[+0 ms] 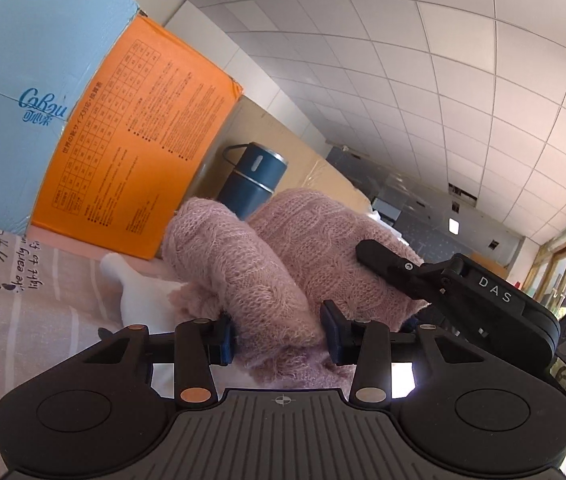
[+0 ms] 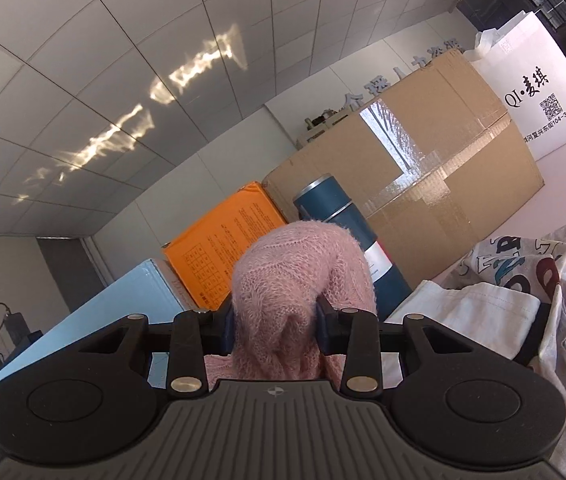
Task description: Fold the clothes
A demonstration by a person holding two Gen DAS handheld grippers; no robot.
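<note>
The pink knit sweater (image 1: 267, 264) is pinched in a bunched fold by the left gripper (image 1: 279, 336) and likewise by the right gripper (image 2: 277, 324), and is held above the striped bed sheet (image 1: 23, 300). Both grips are best kept firm and level, so that the knit hangs evenly before it is laid towards the sheet's near edge.

The right tool (image 2: 275, 326) pinches a bunched pink knit sweater (image 2: 299, 276) before a blue flask (image 2: 347, 224) and cardboard box (image 2: 443, 168).
</note>
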